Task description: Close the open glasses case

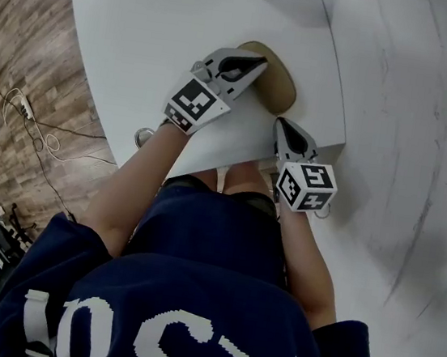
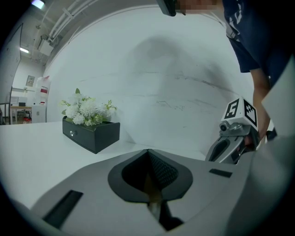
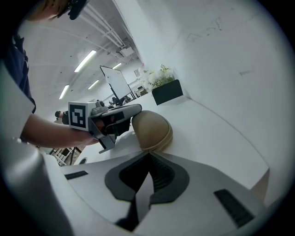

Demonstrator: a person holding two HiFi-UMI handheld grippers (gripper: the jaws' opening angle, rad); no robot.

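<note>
White table (image 1: 146, 25) | tan glasses case (image 1: 278, 83) closed | left tongs (image 1: 259, 62) pressed together, touching it | right tongs (image 1: 284, 124) pressed together

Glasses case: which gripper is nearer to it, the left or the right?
Left. The left gripper lies over the left side of the case and seems to touch it. The right gripper is apart from it, closer to the person.

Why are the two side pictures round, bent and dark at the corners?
Left gripper view and right gripper view: wide-angle lenses curve the white table and blacken the corners; right gripper view: ceiling strip lights glare; head view: faint shadows only.
</note>
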